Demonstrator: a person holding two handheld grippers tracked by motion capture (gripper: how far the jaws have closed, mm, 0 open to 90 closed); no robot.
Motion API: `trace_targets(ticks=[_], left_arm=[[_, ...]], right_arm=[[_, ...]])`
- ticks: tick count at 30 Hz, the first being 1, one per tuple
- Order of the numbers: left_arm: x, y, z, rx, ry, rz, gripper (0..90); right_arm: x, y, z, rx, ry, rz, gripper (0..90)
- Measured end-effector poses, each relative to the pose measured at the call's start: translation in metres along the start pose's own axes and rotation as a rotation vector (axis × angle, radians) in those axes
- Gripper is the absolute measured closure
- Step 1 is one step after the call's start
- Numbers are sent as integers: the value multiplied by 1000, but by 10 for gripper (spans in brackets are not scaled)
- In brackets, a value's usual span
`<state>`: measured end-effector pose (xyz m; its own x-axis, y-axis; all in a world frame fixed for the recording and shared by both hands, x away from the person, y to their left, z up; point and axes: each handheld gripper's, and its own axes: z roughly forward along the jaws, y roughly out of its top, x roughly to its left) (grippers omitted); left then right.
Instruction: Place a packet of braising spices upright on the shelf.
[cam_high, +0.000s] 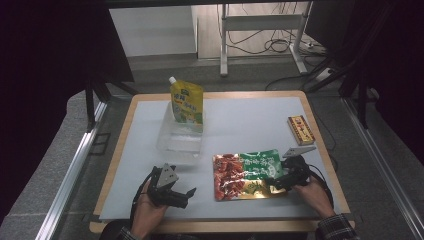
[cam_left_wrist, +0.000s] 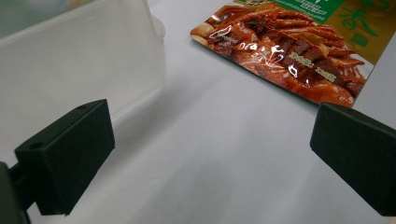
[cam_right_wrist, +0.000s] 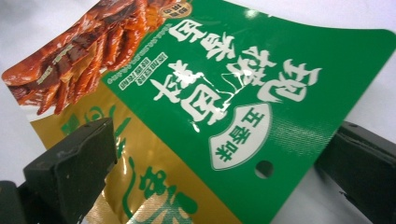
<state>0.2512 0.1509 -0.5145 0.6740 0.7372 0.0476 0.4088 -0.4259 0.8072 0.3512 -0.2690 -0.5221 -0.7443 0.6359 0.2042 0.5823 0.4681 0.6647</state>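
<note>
We hold a pair of tongs in each hand over a desk (cam_high: 250, 120) topped with a pale sheet. Our right tongs (cam_high: 278, 182) gape wide, one jaw on either side of the near right edge of a flat green, gold and red food pouch (cam_high: 248, 174), which lies on the desk near us. Our left tongs (cam_high: 186, 195) also gape wide, holding nothing, just left of the pouch. A clear plastic tub (cam_high: 181, 136) sits farther back with a yellow spouted pouch (cam_high: 187, 102) leaning in it
</note>
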Motion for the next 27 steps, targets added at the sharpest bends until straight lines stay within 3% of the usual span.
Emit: trace_targets(ticks=[8, 10, 12, 16, 17, 18, 19, 20, 22, 23, 24, 25, 27], left_arm=[[-1, 0, 1, 12, -1, 9, 0], [-1, 0, 1, 13, 1, 11, 0], [-1, 0, 1, 16, 4, 11, 0], [-2, 0, 1, 19, 6, 15, 0], [-1, 0, 2, 23, 8, 20, 0], [-1, 0, 2, 23, 8, 20, 0], [-1, 0, 2, 24, 9, 25, 0], [-1, 0, 2, 25, 9, 23, 0], [-2, 0, 2, 21, 10, 19, 0], [-2, 0, 2, 25, 10, 24, 0], [-2, 0, 2, 25, 10, 24, 0], [-2, 0, 2, 27, 12, 29, 0], [-2, 0, 2, 27, 13, 30, 0]], right_arm=[[7, 2, 3, 33, -9, -28, 0], [8, 3, 3, 36, 0, -15, 0], [7, 5, 3, 30, 12, 47, 0], [7, 6, 1, 43, 10, 62, 36], [8, 6, -1, 41, -8, 64, 130], [8, 6, -1, 41, -8, 64, 130], [9, 7, -4, 31, -18, 67, 229], [9, 7, -4, 31, -18, 67, 229], [10, 8, -6, 27, -24, 76, 324], [9, 8, -8, 17, -19, 69, 436], [9, 8, -8, 17, -19, 69, 436], [8, 8, -10, 21, -16, 72, 522], [8, 8, -10, 25, -18, 71, 561]])
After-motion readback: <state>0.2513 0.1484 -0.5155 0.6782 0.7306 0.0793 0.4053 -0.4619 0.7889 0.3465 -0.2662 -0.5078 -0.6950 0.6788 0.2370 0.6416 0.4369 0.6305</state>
